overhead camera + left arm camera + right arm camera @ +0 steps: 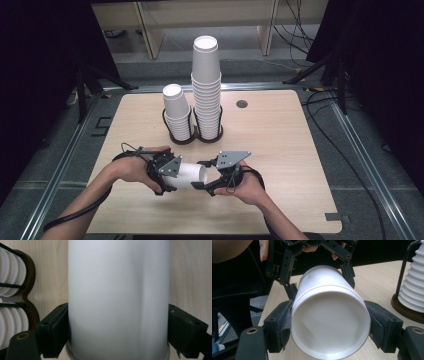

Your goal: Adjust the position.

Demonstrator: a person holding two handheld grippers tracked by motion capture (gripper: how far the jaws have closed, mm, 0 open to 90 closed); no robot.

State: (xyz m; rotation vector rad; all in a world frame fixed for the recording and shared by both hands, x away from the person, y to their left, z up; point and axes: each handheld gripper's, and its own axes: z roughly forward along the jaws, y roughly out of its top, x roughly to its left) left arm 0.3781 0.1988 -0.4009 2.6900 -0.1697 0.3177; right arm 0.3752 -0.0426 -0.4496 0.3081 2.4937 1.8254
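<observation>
Cup (189, 174) lying sideways above the surface (280, 135), held between both grippers: right gripper (202, 174) clamps its mouth end, left gripper (172, 176) sits around its base end, pads at the wall, grip uncertain. Holder (192, 135) behind carries two cup stacks. Open room right and front.

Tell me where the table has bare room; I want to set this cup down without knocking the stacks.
Free: the right part of the table, between the cup holder and the right edge, and the left strip beside the short stack. Crowded: the back centre around both stacks, including the tall stack, and the near centre, where the left gripper and right gripper flank the cup.
</observation>
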